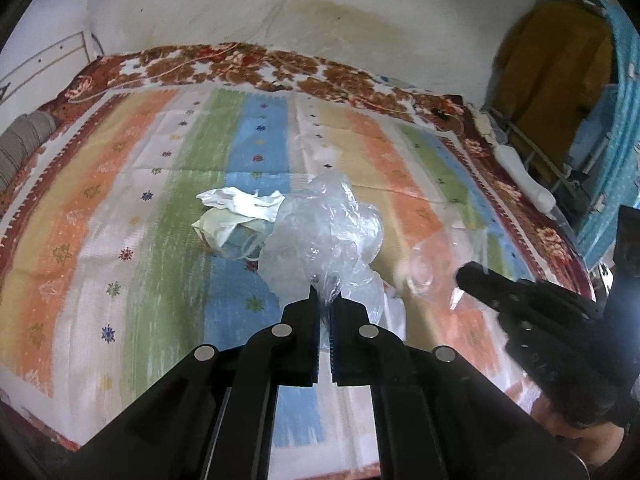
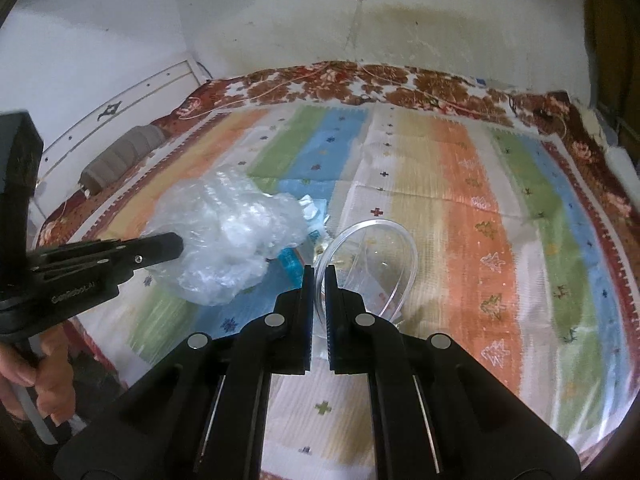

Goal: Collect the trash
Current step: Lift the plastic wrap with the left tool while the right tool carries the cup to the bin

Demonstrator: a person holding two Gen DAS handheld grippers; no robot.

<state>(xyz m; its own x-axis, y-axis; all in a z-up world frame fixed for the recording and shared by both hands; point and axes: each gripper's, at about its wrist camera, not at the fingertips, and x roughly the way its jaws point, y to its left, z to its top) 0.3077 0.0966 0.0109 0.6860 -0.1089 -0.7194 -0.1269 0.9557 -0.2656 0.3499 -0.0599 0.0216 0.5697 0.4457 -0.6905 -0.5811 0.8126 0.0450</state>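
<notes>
Left claw (image 1: 325, 300) clamped on plastic bag (image 1: 320, 232), lifted above bed (image 1: 140, 240); right claw (image 2: 319, 276) pinching clear lid (image 2: 368, 256), right of bag; crumpled paper (image 1: 236, 204) remains left of bag; pickup step; next, probably lid into bag.

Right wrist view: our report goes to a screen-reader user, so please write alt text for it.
The right gripper is shut on the rim of a clear plastic container above a striped bedspread. At left, the left gripper, held by a hand, grips a crumpled clear plastic bag.
</notes>
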